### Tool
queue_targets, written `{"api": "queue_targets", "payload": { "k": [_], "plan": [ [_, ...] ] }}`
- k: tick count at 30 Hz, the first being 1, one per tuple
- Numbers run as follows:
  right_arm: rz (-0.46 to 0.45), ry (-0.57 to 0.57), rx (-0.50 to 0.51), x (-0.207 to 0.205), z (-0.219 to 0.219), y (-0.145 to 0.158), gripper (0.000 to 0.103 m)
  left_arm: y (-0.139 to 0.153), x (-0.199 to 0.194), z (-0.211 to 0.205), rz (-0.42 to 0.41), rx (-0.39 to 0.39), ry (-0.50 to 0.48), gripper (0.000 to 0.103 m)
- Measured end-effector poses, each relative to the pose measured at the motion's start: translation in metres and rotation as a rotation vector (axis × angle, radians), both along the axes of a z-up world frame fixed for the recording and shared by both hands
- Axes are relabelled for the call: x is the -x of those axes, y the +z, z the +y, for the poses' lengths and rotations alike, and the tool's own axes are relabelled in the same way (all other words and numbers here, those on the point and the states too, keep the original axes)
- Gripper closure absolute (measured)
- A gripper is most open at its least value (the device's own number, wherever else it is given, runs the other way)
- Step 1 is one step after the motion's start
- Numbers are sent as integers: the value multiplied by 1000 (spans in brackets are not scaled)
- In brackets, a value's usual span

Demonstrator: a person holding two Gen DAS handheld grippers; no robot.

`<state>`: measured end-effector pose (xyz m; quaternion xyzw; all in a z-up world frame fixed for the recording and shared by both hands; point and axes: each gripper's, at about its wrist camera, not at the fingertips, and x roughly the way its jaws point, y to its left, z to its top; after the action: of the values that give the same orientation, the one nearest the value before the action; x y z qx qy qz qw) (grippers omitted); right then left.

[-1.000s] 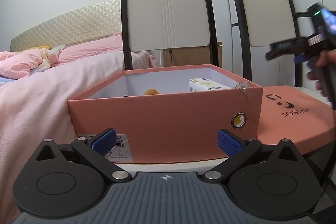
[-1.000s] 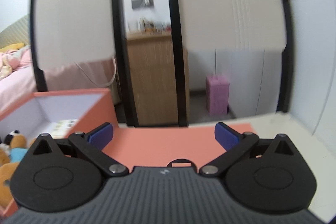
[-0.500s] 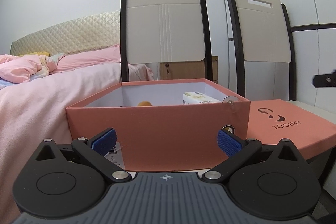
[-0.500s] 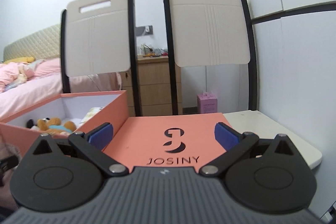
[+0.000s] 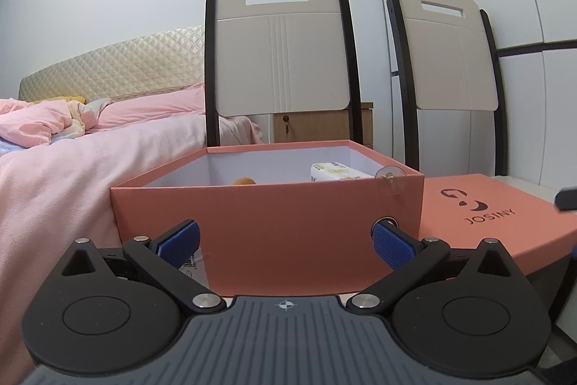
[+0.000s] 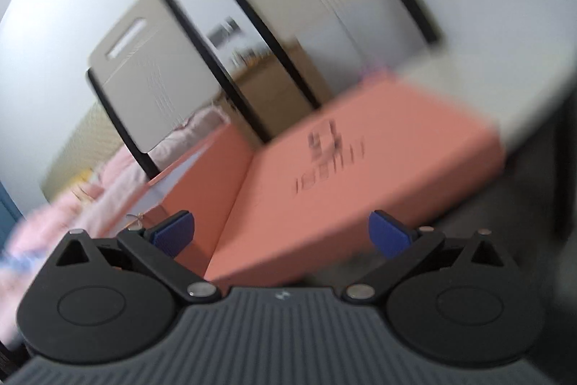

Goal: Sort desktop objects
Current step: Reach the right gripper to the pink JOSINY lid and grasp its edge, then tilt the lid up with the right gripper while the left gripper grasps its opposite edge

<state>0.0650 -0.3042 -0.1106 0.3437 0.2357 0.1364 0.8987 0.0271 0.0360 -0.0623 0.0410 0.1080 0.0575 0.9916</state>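
Observation:
An open salmon-pink box (image 5: pixel 267 219) stands right in front of my left gripper (image 5: pixel 286 242), which is open and holds nothing. Over the box rim I see a white packet (image 5: pixel 337 170) and the top of an orange plush toy (image 5: pixel 244 181). A clear suction cup (image 5: pixel 390 176) sticks up at the box's near right corner. The box lid (image 5: pixel 479 215), printed JOSINY, lies flat to the right. My right gripper (image 6: pixel 281 235) is open and empty, tilted, just short of the lid (image 6: pixel 346 175). That view is blurred. The box's side (image 6: pixel 205 175) shows at its left.
Two folding chairs (image 5: pixel 281 60) (image 5: pixel 450 60) lean behind the table. A bed with pink bedding (image 5: pixel 72 154) lies to the left. A wooden cabinet (image 5: pixel 317 125) stands behind the chairs. The white table's edge (image 6: pixel 533 110) runs past the lid on the right.
My left gripper has sunk below the box rim. My right gripper has dropped low, rolled sideways and is moving fast, blurring its view. Both stay open.

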Motion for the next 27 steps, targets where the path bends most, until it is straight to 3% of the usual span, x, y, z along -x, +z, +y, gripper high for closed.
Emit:
{"api": "queue_targets", "payload": {
  "k": [4, 7, 9, 13, 15, 21, 23, 27],
  "plan": [
    [118, -9, -167, -13, -7, -33, 4, -2, -1, -1, 10, -9, -3, 0],
    [148, -23, -260, -19, -7, -49, 15, -3, -2, 0, 16, -8, -2, 0],
    [166, -32, -322, -23, -7, -60, 36, -3, -3, 1, 23, -7, 0, 0],
    [191, -50, -433, -31, -6, -79, 43, -5, -4, 2, 36, -6, 0, 0],
    [186, -47, -462, -33, -4, -80, 48, -6, -4, 1, 37, -6, -5, 0],
    [193, -39, -506, -41, 2, -82, 51, -7, -6, 1, 43, -9, -9, 0],
    [172, -44, -504, -43, 4, -80, 57, -7, -6, 1, 43, -8, -11, 0],
    [157, -48, -487, -43, 4, -80, 58, -5, -4, 1, 42, 3, -24, 0]
  ]
}}
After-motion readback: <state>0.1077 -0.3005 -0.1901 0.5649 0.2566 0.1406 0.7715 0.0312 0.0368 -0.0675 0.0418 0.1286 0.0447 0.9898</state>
